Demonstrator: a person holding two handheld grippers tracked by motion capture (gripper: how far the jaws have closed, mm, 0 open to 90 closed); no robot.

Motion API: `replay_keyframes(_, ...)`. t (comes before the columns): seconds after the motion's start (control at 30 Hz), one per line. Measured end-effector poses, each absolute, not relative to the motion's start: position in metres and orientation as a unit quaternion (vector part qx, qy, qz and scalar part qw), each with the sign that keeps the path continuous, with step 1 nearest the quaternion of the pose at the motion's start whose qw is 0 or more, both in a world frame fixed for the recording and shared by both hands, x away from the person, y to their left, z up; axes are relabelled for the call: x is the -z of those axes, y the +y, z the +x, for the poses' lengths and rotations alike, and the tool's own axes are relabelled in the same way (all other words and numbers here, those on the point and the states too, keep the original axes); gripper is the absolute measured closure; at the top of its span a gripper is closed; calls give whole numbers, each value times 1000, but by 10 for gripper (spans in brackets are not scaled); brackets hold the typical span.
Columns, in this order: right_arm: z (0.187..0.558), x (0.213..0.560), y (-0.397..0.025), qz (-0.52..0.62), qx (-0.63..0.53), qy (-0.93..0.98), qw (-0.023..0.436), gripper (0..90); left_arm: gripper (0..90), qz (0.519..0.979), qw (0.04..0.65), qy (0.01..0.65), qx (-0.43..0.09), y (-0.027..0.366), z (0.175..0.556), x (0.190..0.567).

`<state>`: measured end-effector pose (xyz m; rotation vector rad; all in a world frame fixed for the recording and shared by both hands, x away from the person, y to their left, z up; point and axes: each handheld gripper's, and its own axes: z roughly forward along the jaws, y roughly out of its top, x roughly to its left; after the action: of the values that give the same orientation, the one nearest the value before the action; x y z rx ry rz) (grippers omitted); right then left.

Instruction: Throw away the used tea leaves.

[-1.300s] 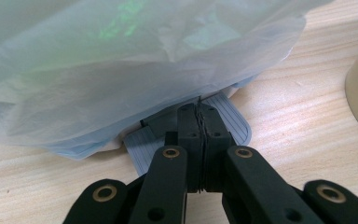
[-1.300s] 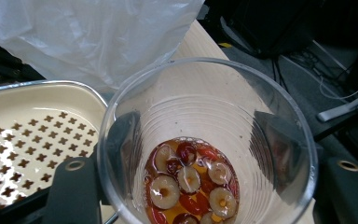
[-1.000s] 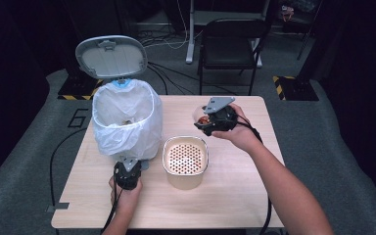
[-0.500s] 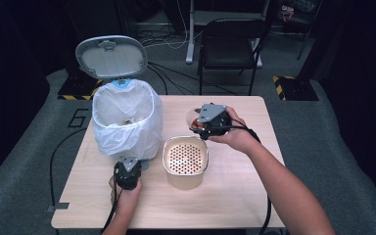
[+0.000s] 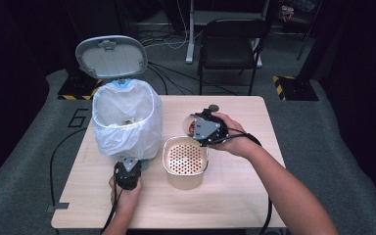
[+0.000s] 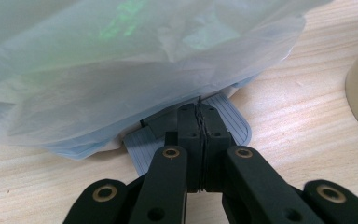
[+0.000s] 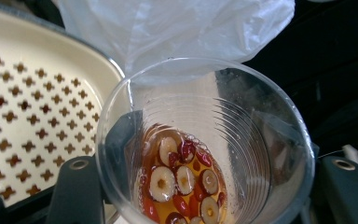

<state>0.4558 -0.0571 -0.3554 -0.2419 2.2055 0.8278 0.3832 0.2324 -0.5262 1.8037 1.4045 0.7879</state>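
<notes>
Left gripper (image 6: 200, 116): two black jaws with ridged inner faces, black linkage arms fixed by brass-ringed pivots and small dark screws, black cable trailing from the rear. Right gripper (image 5: 201, 128): black body, grey three-cornered plate on top, black cable. Forearms bare, no sleeves.

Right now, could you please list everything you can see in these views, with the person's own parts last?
Table: one, light wood, centre.
Pedal bin: one, white bag liner, grey lid up, table's left.
Perforated container: one, cream, mid-table.
Plastic cup: one, clear, amber liquid with red and pale slices, between the right gripper's jaws.
Chair: one, black, behind table.
Left gripper: black, shut, on the bin's pedal.
Right gripper: black, beside the container's far rim.
</notes>
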Motion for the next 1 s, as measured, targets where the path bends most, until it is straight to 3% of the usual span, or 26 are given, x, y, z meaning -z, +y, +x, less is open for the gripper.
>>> replay_keyframes(0.4,429,363,-46,-214,-217,825,476,383,890,697,354,543,-305,232,383,526)
replay_keyframes(1.0,407,375,-27,-376,-67,734,561,393,889,696,356,543,-305,233,383,527)
